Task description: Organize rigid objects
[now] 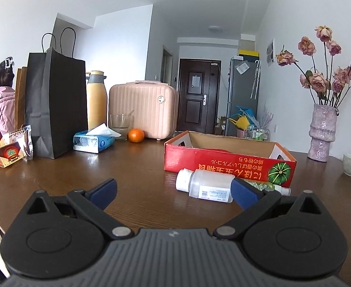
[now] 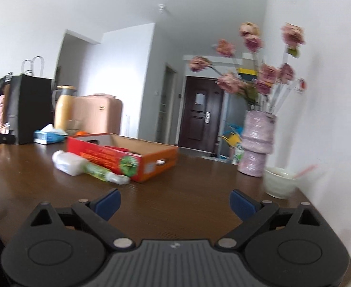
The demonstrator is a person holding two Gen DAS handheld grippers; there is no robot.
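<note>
Brown desk [image 1: 132, 165] carries a red box [image 1: 228, 165]; a white bottle [image 1: 204, 186] lies just before it. Both the left tool [image 1: 174, 191] and right tool [image 2: 175, 203] are held wide open, empty.

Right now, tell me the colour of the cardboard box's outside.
Red, with a green melon picture; the box shows best in the left wrist view.

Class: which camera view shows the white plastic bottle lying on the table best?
The left wrist view: the white plastic bottle is near, sharp, its label visible. The right wrist view shows it farther left, smaller and blurred.
</note>
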